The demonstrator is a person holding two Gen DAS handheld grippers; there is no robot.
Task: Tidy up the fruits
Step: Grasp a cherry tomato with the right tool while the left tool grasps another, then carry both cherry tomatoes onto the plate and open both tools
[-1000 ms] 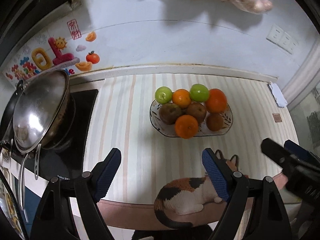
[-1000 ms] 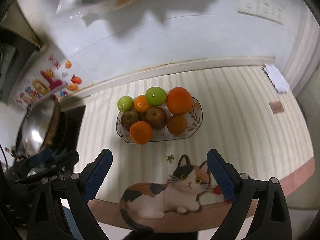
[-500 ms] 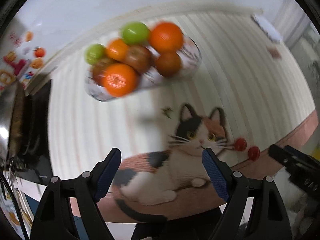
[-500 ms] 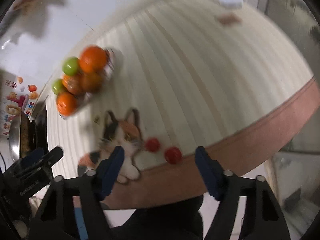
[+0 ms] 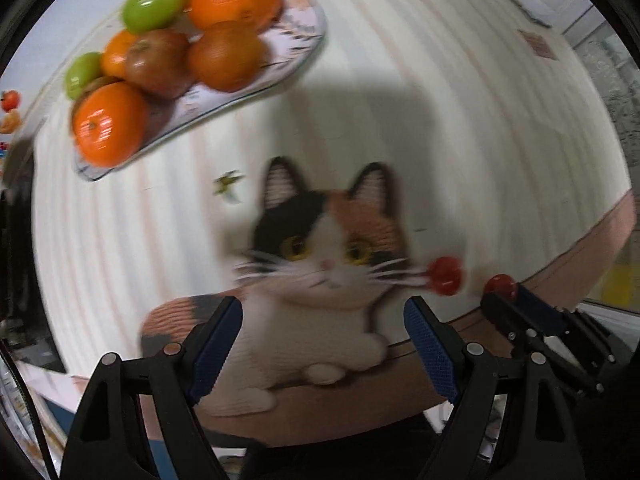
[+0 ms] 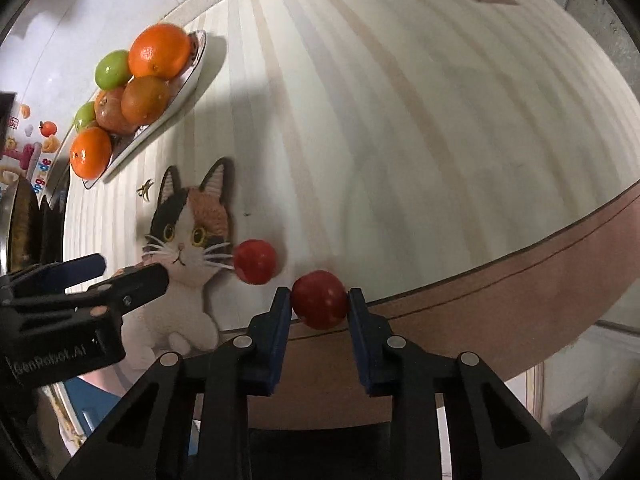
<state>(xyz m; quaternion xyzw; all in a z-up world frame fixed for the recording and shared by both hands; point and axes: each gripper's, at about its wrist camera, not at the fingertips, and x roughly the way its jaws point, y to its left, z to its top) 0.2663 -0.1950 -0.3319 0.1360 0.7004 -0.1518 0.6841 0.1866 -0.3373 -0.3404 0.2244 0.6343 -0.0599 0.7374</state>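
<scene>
A patterned plate [image 5: 296, 40] [image 6: 198, 66] at the far left holds several oranges, green apples and brown fruits. Two small red fruits lie near the table's front edge. My right gripper [image 6: 319, 300] is shut on the nearer red fruit [image 6: 319, 299] [image 5: 500, 285]. The other red fruit [image 6: 255, 261] [image 5: 444, 276] lies just left of it, beside the cat picture. My left gripper [image 5: 323, 344] is open and empty, low over the cat picture; it also shows in the right wrist view [image 6: 100, 276].
A striped mat with a calico cat picture [image 5: 324, 256] [image 6: 188, 236] covers the table. Its pink front edge [image 6: 520, 264] runs close to the grippers. A pan [image 6: 18, 224] stands at the far left by the stickered wall.
Both grippers have swung down and forward to the table's front edge. My right gripper has closed around the nearer red fruit. My left gripper has stayed open.
</scene>
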